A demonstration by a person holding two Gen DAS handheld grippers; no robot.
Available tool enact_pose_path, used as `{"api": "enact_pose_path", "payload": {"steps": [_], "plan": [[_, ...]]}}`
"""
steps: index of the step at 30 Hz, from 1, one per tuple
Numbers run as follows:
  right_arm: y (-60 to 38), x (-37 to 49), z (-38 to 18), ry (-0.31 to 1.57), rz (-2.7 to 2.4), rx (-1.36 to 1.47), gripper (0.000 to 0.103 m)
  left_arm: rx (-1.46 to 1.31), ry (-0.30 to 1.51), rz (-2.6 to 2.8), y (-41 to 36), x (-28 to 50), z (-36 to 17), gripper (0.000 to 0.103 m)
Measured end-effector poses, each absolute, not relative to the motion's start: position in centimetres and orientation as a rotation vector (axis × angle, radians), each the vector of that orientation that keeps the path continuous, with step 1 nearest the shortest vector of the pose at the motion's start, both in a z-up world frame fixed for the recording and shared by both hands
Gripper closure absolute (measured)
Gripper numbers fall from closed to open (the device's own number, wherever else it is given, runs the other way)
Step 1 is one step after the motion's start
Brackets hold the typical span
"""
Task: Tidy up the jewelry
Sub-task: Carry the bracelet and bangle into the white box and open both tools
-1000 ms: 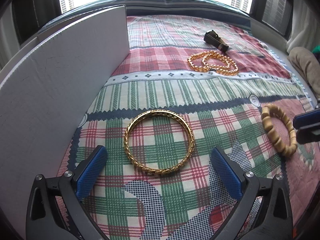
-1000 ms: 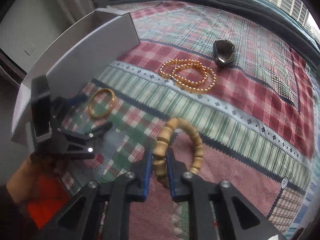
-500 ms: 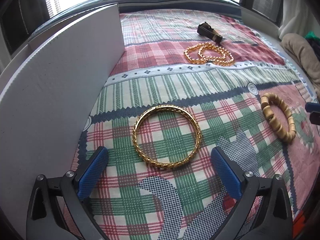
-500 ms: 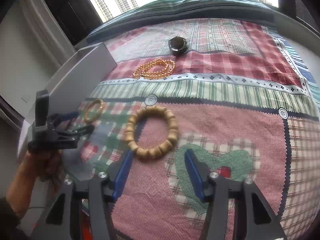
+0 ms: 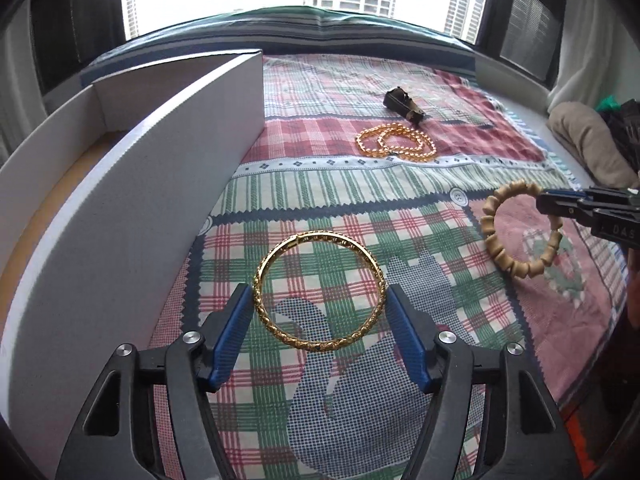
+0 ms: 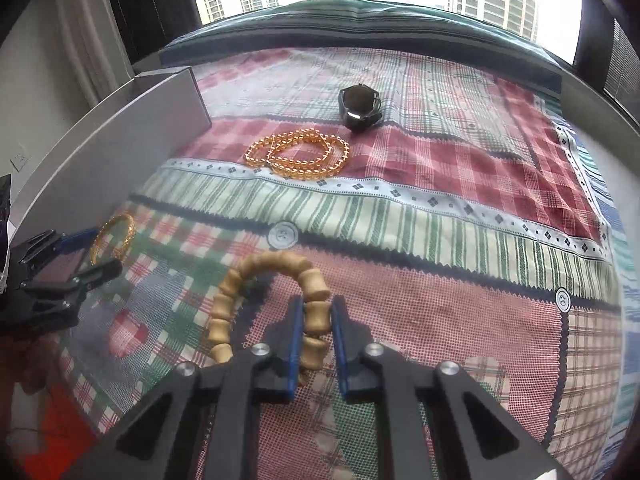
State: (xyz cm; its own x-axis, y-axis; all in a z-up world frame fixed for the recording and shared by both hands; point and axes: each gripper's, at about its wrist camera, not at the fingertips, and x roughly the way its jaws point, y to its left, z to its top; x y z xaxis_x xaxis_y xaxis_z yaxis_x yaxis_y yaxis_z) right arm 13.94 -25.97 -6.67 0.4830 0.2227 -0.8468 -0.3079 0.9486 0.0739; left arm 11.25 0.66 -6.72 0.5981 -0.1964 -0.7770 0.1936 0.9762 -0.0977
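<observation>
A gold bangle (image 5: pixel 320 290) lies flat on the plaid cloth, between the blue pads of my left gripper (image 5: pixel 320 316). The jaws have closed in against its two sides. It also shows in the right wrist view (image 6: pixel 113 236). My right gripper (image 6: pixel 316 316) is shut on a wooden bead bracelet (image 6: pixel 240 280), pinching one side of the loop; the bracelet shows in the left wrist view (image 5: pixel 516 232) with the right gripper (image 5: pixel 560 208) on it. A gold bead necklace (image 5: pixel 396 142) and a dark watch (image 5: pixel 402 104) lie farther back.
A white open box (image 5: pixel 140 184) stands along the left, its wall close to the left gripper. A beige bundle (image 5: pixel 588 140) lies at the far right. The bed edge and window run behind.
My left gripper moved forward and closed in on the gold bangle. My right gripper, open half a second ago, has shut on the wooden bracelet again.
</observation>
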Motion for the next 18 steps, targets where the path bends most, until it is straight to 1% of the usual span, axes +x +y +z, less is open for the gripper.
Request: {"api": "enact_pose_path", "payload": {"steps": [6, 12, 15, 18], "plan": [[-23.7, 12.3, 0.6, 0.882, 0.400, -0.151, 0.089, -0.093, 0.870, -0.199, 3.2, 7.2, -1.4, 0.035], [-17.7, 12.6, 7.2, 0.761, 0.544, -0.189, 0.089, -0.210, 0.805, -0.194, 9.6, 3.5, 5.5, 0.034], [-13.4, 13.2, 9.6, 0.704, 0.626, -0.210, 0.089, -0.263, 0.807, -0.161, 13.6, 2.9, 7.3, 0.034], [-8.3, 13.8, 10.9, 0.661, 0.707, -0.235, 0.089, -0.266, 0.802, -0.047, 17.5, 3.2, 8.0, 0.034]]}}
